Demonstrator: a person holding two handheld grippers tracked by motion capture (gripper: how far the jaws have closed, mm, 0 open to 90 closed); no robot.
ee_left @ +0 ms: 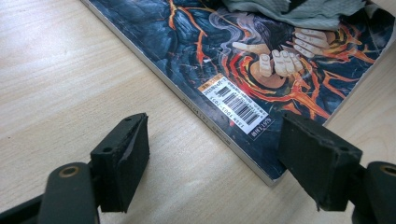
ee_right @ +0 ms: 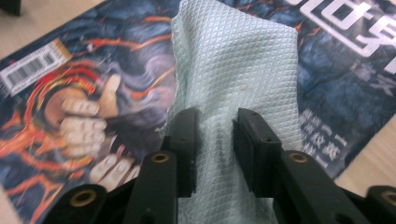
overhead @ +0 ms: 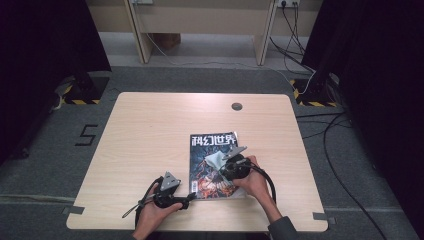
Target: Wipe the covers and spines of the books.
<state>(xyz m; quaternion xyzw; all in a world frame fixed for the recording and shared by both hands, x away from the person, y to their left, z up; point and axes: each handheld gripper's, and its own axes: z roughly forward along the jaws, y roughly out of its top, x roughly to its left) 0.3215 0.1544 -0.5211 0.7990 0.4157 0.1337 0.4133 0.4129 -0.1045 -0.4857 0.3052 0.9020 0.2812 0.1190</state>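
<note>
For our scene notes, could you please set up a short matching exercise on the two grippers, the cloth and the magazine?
Things:
1. left gripper
2. right gripper
3. cloth
4. magazine

States:
A. lies flat on the table
B. pale green, spread over the cover
C. jaws apart by the magazine's corner
D. jaws pinching the cloth

Pairs: 1-C, 2-D, 3-B, 4-A

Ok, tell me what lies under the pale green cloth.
The cloth, gripped between the right gripper's jaws, lies on the magazine cover. Flame artwork, a fist and white characters show around it; the cover beneath the cloth is hidden.
</note>
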